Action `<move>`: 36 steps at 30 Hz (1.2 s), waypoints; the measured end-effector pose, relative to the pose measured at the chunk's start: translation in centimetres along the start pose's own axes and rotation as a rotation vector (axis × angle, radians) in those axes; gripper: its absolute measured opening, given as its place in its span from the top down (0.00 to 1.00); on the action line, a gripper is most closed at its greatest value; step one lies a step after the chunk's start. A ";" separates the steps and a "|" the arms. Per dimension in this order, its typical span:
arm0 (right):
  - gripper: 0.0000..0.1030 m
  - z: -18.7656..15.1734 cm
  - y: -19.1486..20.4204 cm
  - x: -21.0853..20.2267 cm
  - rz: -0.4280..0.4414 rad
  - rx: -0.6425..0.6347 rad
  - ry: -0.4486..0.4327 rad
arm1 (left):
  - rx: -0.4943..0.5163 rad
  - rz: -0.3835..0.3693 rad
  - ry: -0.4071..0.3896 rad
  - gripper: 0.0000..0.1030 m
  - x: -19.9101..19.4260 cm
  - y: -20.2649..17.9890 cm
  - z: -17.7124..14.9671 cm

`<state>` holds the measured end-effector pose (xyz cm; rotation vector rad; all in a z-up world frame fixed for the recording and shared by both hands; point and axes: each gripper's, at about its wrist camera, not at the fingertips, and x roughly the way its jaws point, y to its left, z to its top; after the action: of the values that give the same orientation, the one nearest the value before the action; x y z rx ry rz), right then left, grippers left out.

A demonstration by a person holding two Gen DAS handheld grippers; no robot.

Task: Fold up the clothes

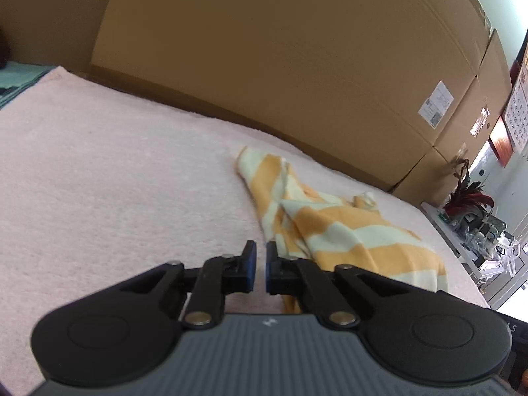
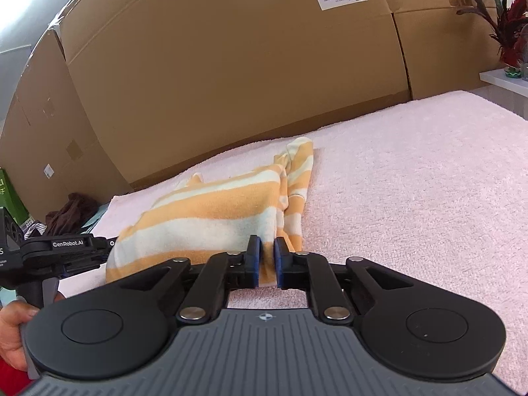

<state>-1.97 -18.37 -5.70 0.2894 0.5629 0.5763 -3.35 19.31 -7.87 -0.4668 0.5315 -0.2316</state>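
Observation:
A yellow and white striped garment point(image 1: 346, 237) point(image 2: 211, 217) lies crumpled on the pink terry surface point(image 1: 115, 165) point(image 2: 412, 181). My right gripper point(image 2: 269, 257) is shut on the garment's near edge, with striped cloth showing between its blue pads. My left gripper point(image 1: 260, 264) is shut at the garment's other near corner. The cloth's edge runs against and under its right finger, and I cannot tell whether any fabric is pinched. In the right wrist view the left gripper point(image 2: 112, 243) reaches the garment from the left, held by a person's hand point(image 2: 13, 330).
Big cardboard boxes point(image 1: 264, 49) point(image 2: 231, 49) wall off the far side of the surface. A dark heap of clothing point(image 2: 72, 211) and a green box point(image 2: 10, 194) sit off one end. A red-leaved plant point(image 2: 508, 23) on a white shelf point(image 2: 505, 79) stands beyond the other end.

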 end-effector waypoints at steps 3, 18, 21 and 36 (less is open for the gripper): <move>0.90 -0.4 0.1 -0.3 -0.001 -0.017 -0.001 | 0.009 -0.066 -0.018 1.00 -1.0 -0.6 0.1; 0.77 -1.1 0.6 0.0 -0.028 -0.033 -0.015 | 0.025 -0.136 -0.022 0.38 -1.3 -1.6 0.9; 0.76 -1.2 0.9 -0.1 -0.035 -0.048 -0.018 | 0.092 -0.056 0.028 0.38 1.0 -2.5 -0.5; 0.76 -1.2 0.5 0.2 -0.029 -0.055 -0.013 | -0.093 -0.043 -0.066 0.79 -2.5 1.1 -1.3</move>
<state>-2.76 -17.69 -6.58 0.2327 0.5368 0.5606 -6.02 20.64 -8.37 -0.5751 0.4698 -0.2326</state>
